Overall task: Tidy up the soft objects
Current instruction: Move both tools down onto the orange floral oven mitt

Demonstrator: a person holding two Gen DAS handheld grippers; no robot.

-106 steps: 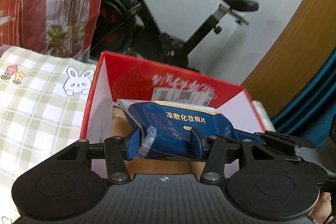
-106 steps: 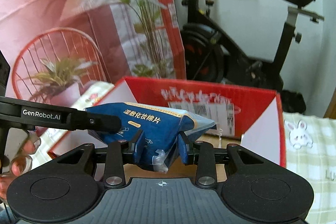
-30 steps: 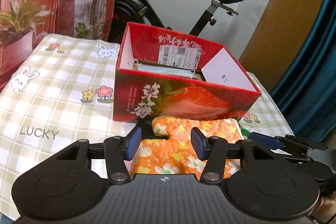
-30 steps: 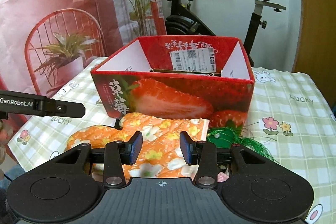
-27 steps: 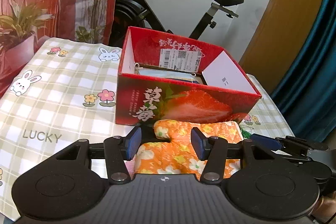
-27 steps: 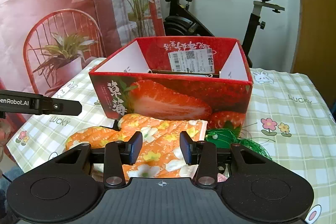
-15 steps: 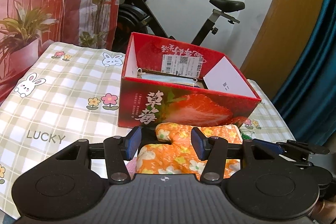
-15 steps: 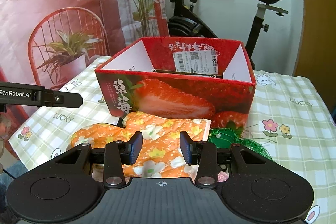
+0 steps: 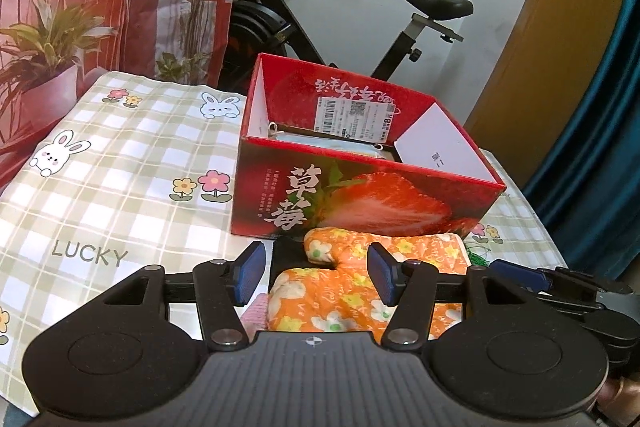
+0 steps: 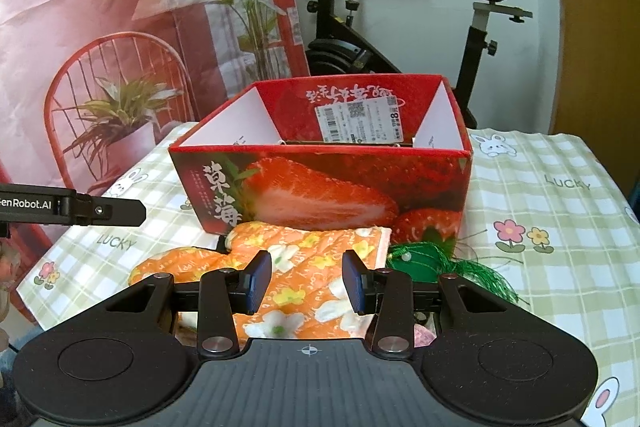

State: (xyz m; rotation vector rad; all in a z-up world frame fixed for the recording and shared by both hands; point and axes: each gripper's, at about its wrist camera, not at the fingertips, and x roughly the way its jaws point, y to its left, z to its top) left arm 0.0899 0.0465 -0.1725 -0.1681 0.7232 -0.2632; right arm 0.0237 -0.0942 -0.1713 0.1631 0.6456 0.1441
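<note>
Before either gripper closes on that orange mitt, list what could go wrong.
1. The orange floral mitt lies against the strawberry box, so a forward push could shove the box.
2. Green tinsel lies at the mitt's right edge and might snag and drag along.
3. Both the left gripper and right gripper are open over the same mitt, so they could collide or tug it apart.

White wall (image 9: pixel 360 7), black exercise bike (image 10: pixel 360 39), wooden door (image 9: pixel 560 47), teal curtain (image 9: pixel 600 147), red plant-print backdrop (image 10: pixel 100 27).
</note>
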